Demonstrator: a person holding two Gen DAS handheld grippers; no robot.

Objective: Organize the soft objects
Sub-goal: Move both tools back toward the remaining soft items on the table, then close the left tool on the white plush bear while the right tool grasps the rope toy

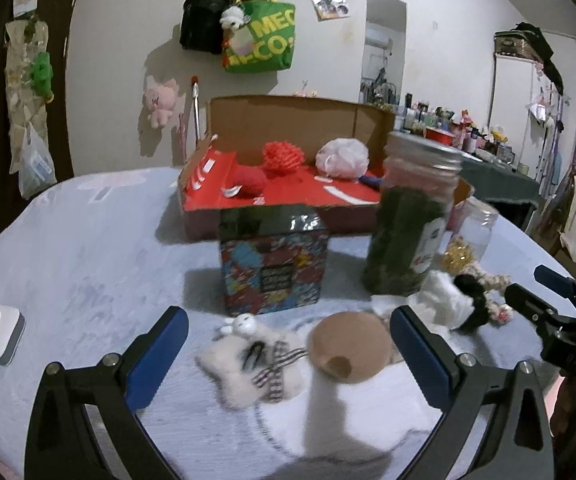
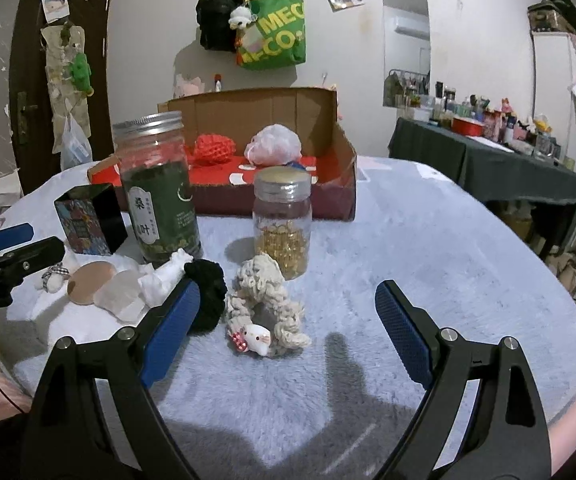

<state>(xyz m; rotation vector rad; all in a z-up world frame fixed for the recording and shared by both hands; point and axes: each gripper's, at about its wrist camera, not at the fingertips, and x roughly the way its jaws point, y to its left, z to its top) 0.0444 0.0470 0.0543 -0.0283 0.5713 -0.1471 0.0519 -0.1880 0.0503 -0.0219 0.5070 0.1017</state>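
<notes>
We take the cardboard box with the red floor as our landmark; it stands at the far side of the pale fleece table. Inside it already lie a red mesh ball and a pink bath puff.

Our left gripper is spread wide, holding nothing. Between its blue pads, on the near side of the box, lies a white fluffy hair clip with a striped bow, and just beside that a round tan puff (blurred, so we cannot tell its exact shape). A patterned tin stands between these and the box.

Our right gripper is likewise released and empty. In front of the box, between its fingers, sits a cream knitted scrunchie with a small white animal charm, touching a black scrunchie that lies against the inner finger. A green-filled jar and a smaller jar of gold beads stand between the scrunchies and the box.
</notes>
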